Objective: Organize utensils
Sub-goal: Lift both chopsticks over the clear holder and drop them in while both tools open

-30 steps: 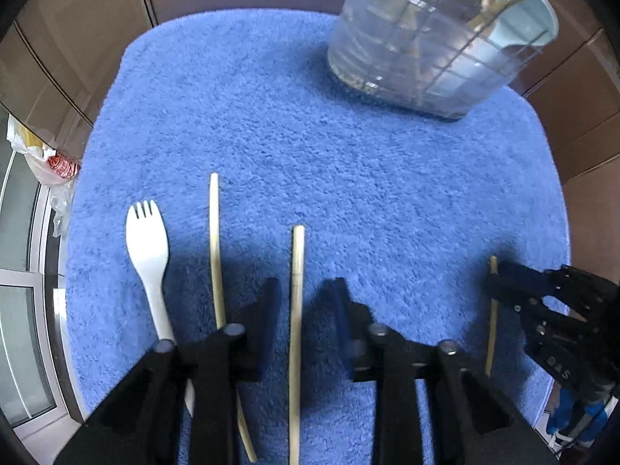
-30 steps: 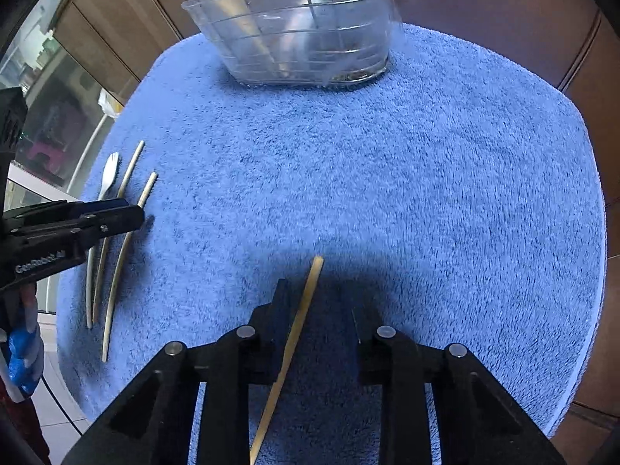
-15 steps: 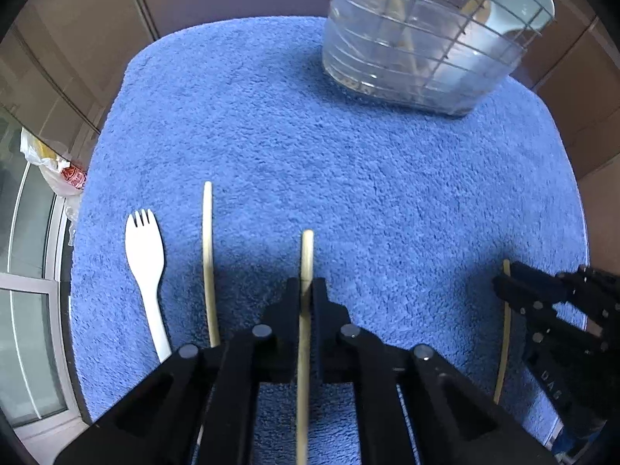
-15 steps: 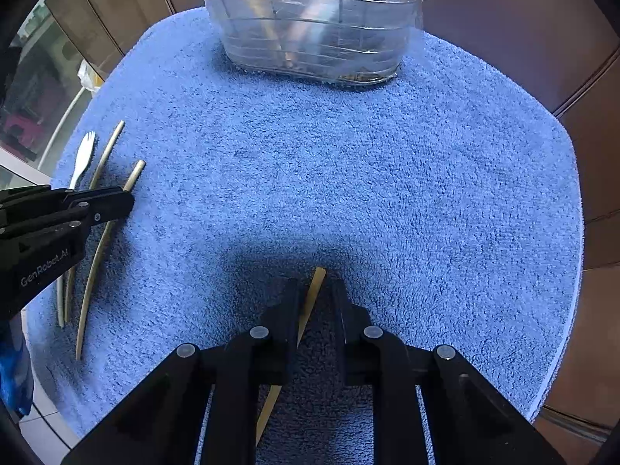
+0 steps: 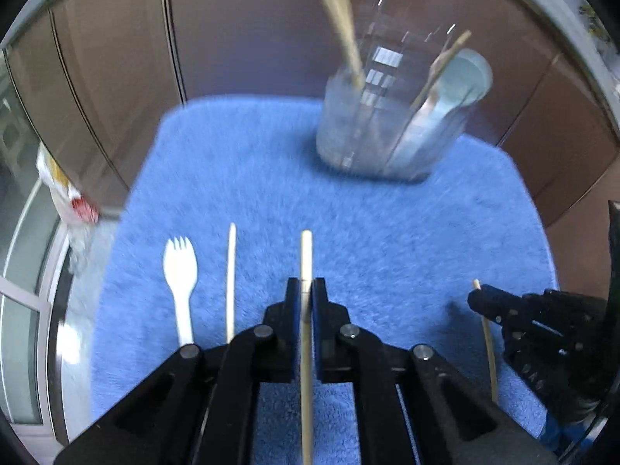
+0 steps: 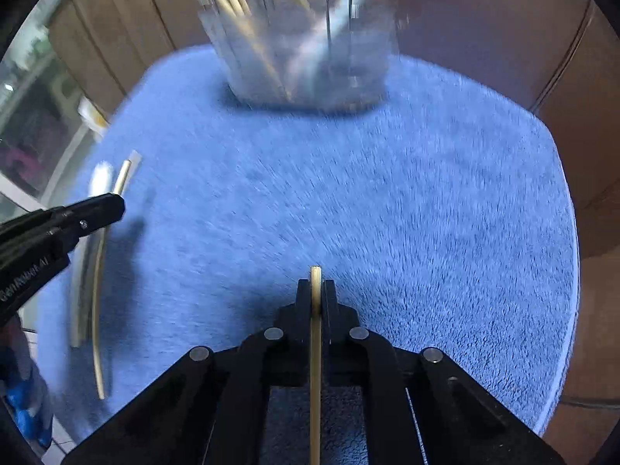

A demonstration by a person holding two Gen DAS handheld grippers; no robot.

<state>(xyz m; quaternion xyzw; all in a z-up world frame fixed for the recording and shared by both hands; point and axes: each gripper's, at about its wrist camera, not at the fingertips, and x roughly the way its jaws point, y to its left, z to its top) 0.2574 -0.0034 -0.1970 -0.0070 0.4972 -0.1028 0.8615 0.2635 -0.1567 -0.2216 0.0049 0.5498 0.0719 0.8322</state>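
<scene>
In the left wrist view my left gripper [image 5: 306, 290] is shut on a pale wooden chopstick [image 5: 306, 252] raised a little over the blue fluffy mat [image 5: 387, 240]. A white plastic fork [image 5: 180, 275] and a second chopstick [image 5: 231, 279] lie on the mat just to its left. My right gripper [image 6: 316, 290] is shut on another chopstick [image 6: 316, 273], also off the mat; it shows at the right of the left view [image 5: 474, 300]. A clear utensil holder [image 5: 387, 128] with chopsticks and a pale spoon in it stands at the far side, blurred [image 6: 310, 58].
Brown cabinet panels [image 5: 252, 31] rise behind and beside the mat. A plastic bag [image 5: 66, 197] hangs past the mat's left edge, by a window frame. The mat's middle [image 6: 368, 193] is bare between the grippers and the holder.
Both grippers have shut on their chopsticks and lifted them off the mat. Both views have tilted up, so the holder now sits lower in the frame.
</scene>
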